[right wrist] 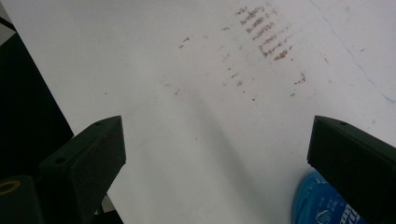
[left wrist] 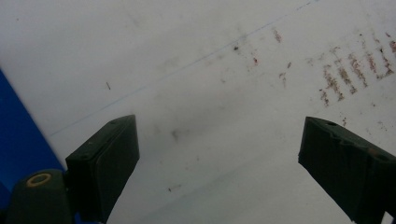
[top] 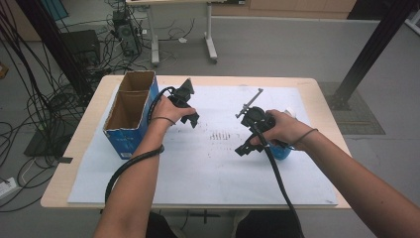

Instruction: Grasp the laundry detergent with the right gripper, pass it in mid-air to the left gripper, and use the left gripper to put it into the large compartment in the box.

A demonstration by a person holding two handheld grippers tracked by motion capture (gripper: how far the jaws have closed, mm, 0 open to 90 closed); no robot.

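Both grippers hover spread wide and empty over the white sheet (top: 208, 163); no pick has begun, I judge.

My left gripper (top: 190, 119) sits by the open blue cardboard box (top: 130, 116); my right gripper (top: 246, 147) is just beside a round blue tub (right wrist: 322, 205), printed in white, probably next to grasp.

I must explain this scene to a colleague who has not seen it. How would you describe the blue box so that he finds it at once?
Start from the white sheet that covers the wooden table. At its far left edge, beside the left gripper, stands a cardboard box. It is the only tall thing there: blue outside, plain brown inside, open on top and split into two compartments.
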